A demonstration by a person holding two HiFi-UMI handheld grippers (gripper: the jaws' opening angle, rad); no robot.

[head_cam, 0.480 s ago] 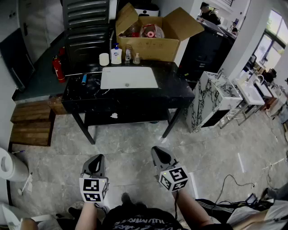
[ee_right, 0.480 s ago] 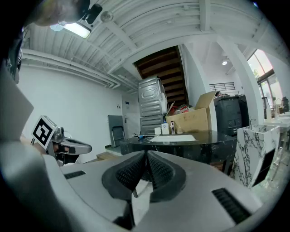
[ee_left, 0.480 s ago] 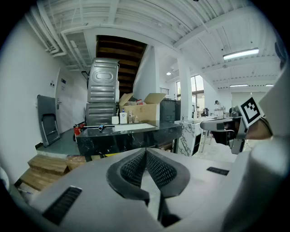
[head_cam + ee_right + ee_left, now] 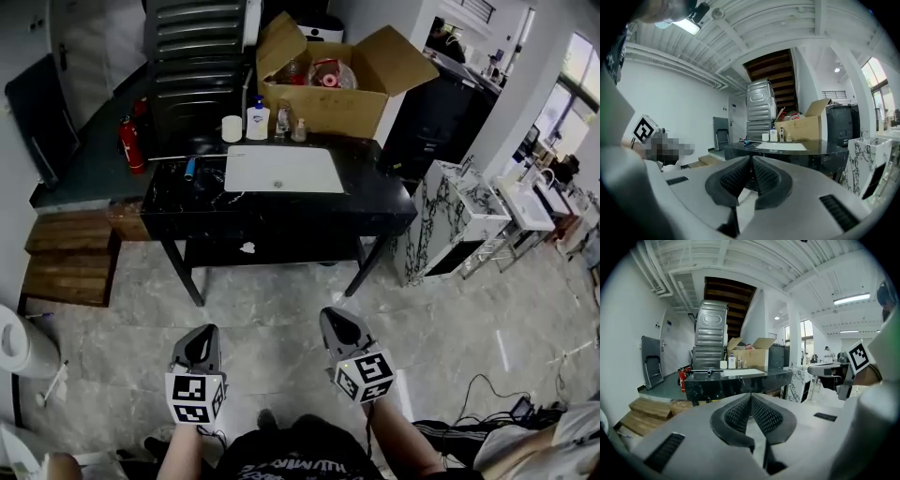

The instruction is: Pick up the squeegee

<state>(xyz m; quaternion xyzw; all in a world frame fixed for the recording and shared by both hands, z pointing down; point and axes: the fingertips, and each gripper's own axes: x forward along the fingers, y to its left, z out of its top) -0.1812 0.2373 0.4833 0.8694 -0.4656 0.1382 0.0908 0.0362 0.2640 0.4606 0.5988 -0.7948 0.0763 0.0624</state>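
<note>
The squeegee (image 4: 190, 167), with a blue handle and a thin metal blade, lies on the left part of the black marble table (image 4: 375, 202), far ahead of me. It also shows small in the left gripper view as the squeegee (image 4: 708, 371) and in the right gripper view as the squeegee (image 4: 746, 139). My left gripper (image 4: 200, 339) and right gripper (image 4: 336, 321) hang low over the floor, well short of the table. Both are shut and empty: the left gripper (image 4: 750, 397) and the right gripper (image 4: 751, 159) have their pads together.
A white inset basin (image 4: 281, 171) fills the table's middle, with bottles (image 4: 258, 120) and an open cardboard box (image 4: 328, 89) behind it. A red fire extinguisher (image 4: 128, 145) and wooden steps (image 4: 66, 253) stand left. A marble vanity (image 4: 459, 220) stands right; cables (image 4: 487, 394) lie on the floor.
The table and box sit a little further right and lower in the head view. Both grippers keep almost the same place and stay shut.
</note>
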